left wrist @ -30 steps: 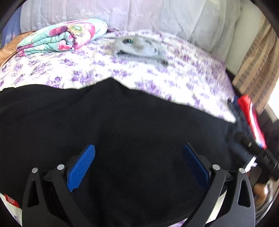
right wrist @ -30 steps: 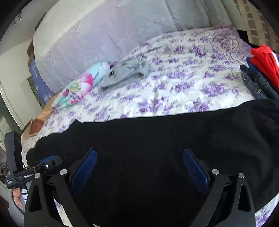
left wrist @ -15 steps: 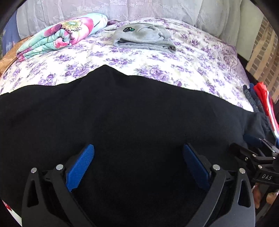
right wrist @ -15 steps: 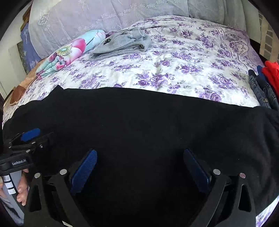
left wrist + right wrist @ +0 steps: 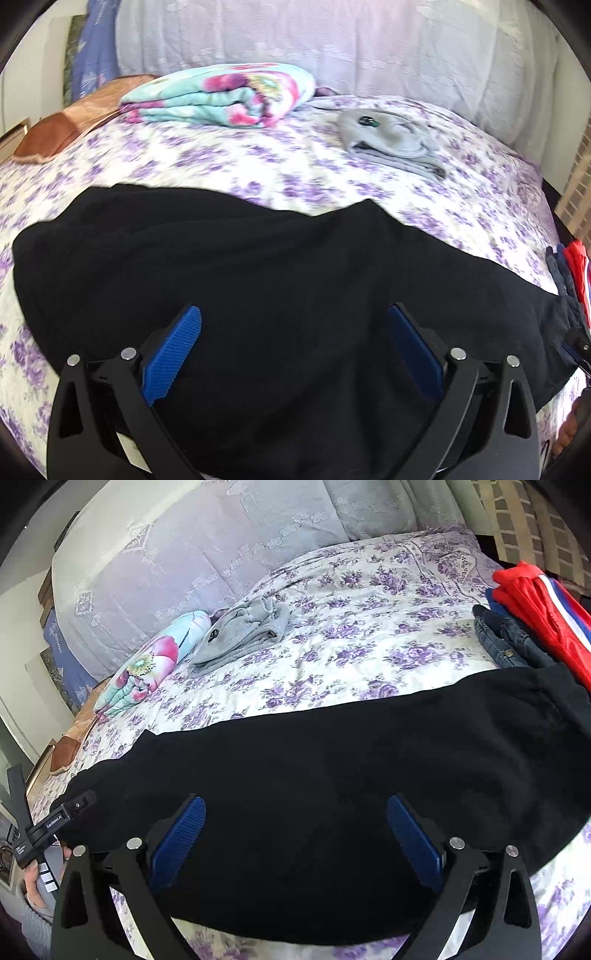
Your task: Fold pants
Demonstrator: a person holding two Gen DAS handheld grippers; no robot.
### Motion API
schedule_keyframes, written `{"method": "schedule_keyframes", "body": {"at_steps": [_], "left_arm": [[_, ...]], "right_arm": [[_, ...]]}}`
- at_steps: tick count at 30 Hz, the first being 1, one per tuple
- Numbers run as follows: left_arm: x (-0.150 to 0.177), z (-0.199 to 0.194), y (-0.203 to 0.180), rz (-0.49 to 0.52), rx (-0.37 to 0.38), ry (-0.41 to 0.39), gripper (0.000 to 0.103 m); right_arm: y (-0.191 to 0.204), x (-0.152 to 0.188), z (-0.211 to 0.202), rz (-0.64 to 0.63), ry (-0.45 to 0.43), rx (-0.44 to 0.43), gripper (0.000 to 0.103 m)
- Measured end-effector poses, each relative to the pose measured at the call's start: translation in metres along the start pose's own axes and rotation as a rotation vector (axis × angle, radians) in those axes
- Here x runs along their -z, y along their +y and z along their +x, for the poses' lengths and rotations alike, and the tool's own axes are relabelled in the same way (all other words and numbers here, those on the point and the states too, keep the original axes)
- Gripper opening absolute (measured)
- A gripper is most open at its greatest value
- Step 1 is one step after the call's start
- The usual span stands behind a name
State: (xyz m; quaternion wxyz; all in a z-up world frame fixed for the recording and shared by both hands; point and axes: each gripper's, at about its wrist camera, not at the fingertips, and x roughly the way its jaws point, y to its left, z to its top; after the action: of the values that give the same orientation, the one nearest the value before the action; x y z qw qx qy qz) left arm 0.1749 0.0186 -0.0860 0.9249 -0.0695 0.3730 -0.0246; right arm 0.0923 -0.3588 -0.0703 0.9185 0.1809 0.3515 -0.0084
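Black pants (image 5: 280,280) lie spread sideways across the near part of the bed; they also show in the right wrist view (image 5: 332,775). My left gripper (image 5: 293,343) is open and empty, its blue pads wide apart just above the black cloth. My right gripper (image 5: 295,830) is open and empty too, hovering over the pants' middle. The left gripper's body shows at the left edge of the right wrist view (image 5: 48,830).
The bed has a purple-flowered sheet (image 5: 229,166). A folded grey garment (image 5: 391,140) and a rolled floral blanket (image 5: 221,96) lie at the far side. Red clothing (image 5: 539,613) on folded jeans (image 5: 509,638) sits at the right edge. A padded headboard (image 5: 332,48) stands behind.
Both grippers have pulled back and tilted up from the pants, staying open. The left view has swung left, so the pants' left end and the headboard now show.
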Motion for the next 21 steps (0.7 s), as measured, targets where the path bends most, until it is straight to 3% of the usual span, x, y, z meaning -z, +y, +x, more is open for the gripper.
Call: {"method": "schedule_keyframes", "body": {"at_steps": [4,9,12,17,21], "left_arm": [[0.007,0.004,0.017,0.049,0.024,-0.006,0.098],[0.008,0.013,0.007,0.105,-0.051,0.038,0.098],[0.01,0.012,0.008,0.101,-0.045,0.035,0.098],[0.011,0.01,0.011,0.085,-0.02,0.024,0.098],[0.011,0.01,0.011,0.08,-0.012,0.021,0.098]], "right_arm": [[-0.034,0.006,-0.028,0.079,0.0,0.014,0.099],[-0.086,0.019,-0.071,0.25,-0.055,0.056,0.099],[-0.111,0.028,-0.085,0.333,-0.097,0.096,0.099],[-0.151,0.028,-0.075,0.507,-0.112,0.056,0.099],[-0.161,0.017,-0.062,0.534,-0.119,0.069,0.1]]}}
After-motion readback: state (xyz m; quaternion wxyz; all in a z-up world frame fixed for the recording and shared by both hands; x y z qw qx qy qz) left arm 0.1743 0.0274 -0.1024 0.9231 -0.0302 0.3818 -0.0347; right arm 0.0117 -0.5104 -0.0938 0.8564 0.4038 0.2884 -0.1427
